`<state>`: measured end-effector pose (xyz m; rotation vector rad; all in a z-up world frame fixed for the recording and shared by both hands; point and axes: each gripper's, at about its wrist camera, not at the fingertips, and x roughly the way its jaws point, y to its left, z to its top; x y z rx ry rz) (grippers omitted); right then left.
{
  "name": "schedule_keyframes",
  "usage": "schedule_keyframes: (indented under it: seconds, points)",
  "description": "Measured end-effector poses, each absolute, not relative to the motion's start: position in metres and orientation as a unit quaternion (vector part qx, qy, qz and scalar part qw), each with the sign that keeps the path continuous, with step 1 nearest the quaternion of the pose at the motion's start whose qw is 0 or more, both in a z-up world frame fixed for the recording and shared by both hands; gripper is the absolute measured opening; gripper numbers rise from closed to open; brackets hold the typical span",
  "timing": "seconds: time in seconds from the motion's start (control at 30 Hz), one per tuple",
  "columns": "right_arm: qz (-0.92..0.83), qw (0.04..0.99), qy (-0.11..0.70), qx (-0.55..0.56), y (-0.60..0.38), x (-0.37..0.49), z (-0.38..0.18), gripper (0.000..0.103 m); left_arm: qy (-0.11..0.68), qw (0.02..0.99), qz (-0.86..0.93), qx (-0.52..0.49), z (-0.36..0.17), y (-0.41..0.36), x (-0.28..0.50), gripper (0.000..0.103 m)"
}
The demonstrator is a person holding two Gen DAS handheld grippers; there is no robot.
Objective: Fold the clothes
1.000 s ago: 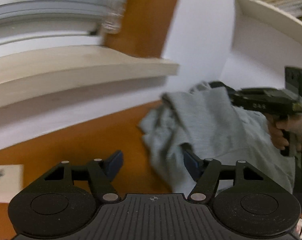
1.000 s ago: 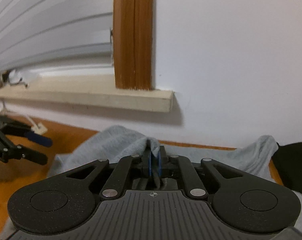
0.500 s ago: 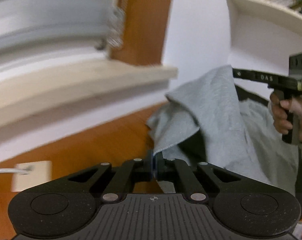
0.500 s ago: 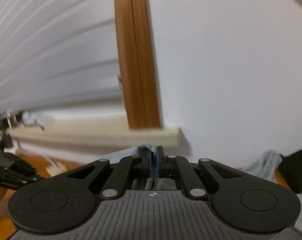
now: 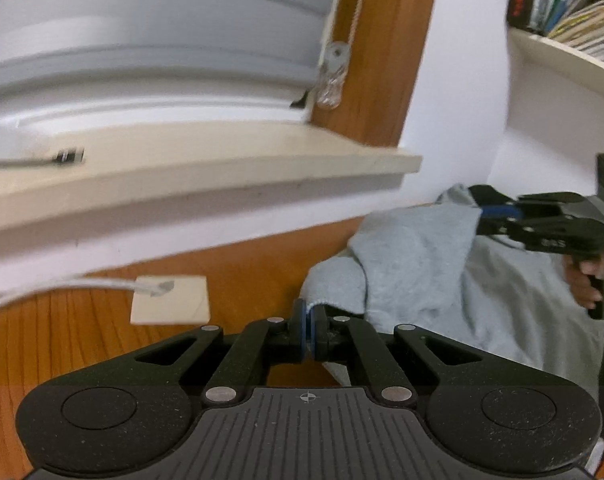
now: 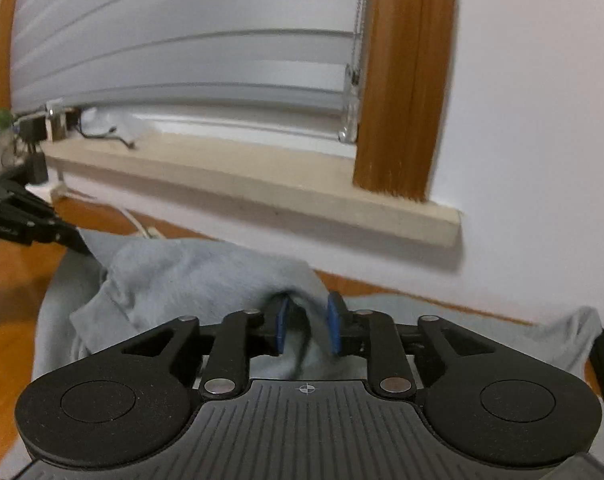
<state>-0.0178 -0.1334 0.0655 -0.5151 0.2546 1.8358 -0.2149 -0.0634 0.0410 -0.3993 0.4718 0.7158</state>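
1. Grey garment sprawls over the wooden counter, bunched against the back edge where the white wall rises, with loose folds spilling toward the near side.
2. Left claw has its blue pads squeezed tight on the hem of a grey fold, the cloth edge pinched right between them.
3. From the right wrist view, that same left claw comes in from the left edge, its tip buried in the garment.
4. Right claw: its jaws have just been opening, and a ridge of grey cloth stands between the blue pads, which now sit apart with a gap on the left side, so nothing is clamped there.
5. In the left wrist view, the right claw sits at the top of the grey heap, with a hand on its handle at the right edge.
6. A cream card lies flat on the counter, left of the garment and apart from it, and a white cable end rests on it.
7. Containers, then: a shelf high on the right carries a row of books, some upright and some stacked flat.
8. A pale window sill runs above the counter's back edge, with white blinds over it and small dark gadgets and wires at its far left end, too blurred to tell.
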Motion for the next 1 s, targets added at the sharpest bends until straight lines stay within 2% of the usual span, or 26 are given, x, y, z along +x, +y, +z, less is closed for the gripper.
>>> schedule_keyframes:
  seconds: [0.07, 0.23, 0.27, 0.3, 0.37, 0.5, 0.6, 0.7, 0.77, 0.83, 0.93, 0.97, 1.0]
  points:
    - [0.786, 0.569, 0.099, -0.220, -0.139, -0.019, 0.065, 0.033, 0.228, 0.888, 0.347, -0.198, 0.036, -0.061, -0.220, 0.002]
    - [0.789, 0.562, 0.052, -0.243, -0.136, -0.040, 0.065, 0.034, 0.219, 0.888, 0.347, -0.206, 0.035, -0.058, -0.235, 0.002]
    - [0.786, 0.563, 0.043, -0.251, -0.135, -0.044, 0.064, 0.032, 0.216, 0.889, 0.349, -0.205, 0.036, -0.058, -0.236, 0.002]
    - [0.785, 0.564, 0.041, -0.253, -0.132, -0.045, 0.064, 0.024, 0.214, 0.889, 0.351, -0.203, 0.038, -0.058, -0.238, 0.002]
    - [0.785, 0.568, 0.052, -0.242, -0.125, -0.041, 0.066, 0.002, 0.211, 0.887, 0.357, -0.204, 0.039, -0.058, -0.246, 0.002]
    - [0.797, 0.580, 0.066, -0.155, -0.129, -0.022, 0.084, 0.001, 0.217, 0.882, 0.363, -0.206, 0.033, -0.061, -0.263, 0.002]
    - [0.772, 0.625, 0.054, -0.101, -0.134, -0.008, 0.099, 0.000, 0.230, 0.874, 0.378, -0.203, 0.027, -0.061, -0.272, 0.002]
    - [0.746, 0.659, 0.062, -0.072, -0.131, 0.014, 0.110, 0.000, 0.225, 0.868, 0.386, -0.219, 0.024, -0.056, -0.289, 0.002]
    - [0.752, 0.649, 0.079, -0.082, -0.125, 0.022, 0.108, 0.000, 0.212, 0.869, 0.383, -0.233, 0.025, -0.053, -0.298, 0.002]
    - [0.765, 0.629, 0.101, -0.094, -0.119, 0.026, 0.102, 0.001, 0.215, 0.871, 0.376, -0.233, 0.026, -0.051, -0.299, 0.002]
    - [0.783, 0.599, 0.114, -0.122, -0.115, 0.009, 0.081, 0.013, 0.218, 0.871, 0.373, -0.234, 0.027, -0.050, -0.297, 0.002]
    - [0.789, 0.587, 0.117, -0.136, -0.112, 0.000, 0.074, 0.026, 0.219, 0.871, 0.373, -0.234, 0.027, -0.049, -0.296, 0.002]
    - [0.792, 0.579, 0.118, -0.152, -0.109, -0.009, 0.067, 0.034, 0.221, 0.870, 0.373, -0.234, 0.027, -0.049, -0.294, 0.002]
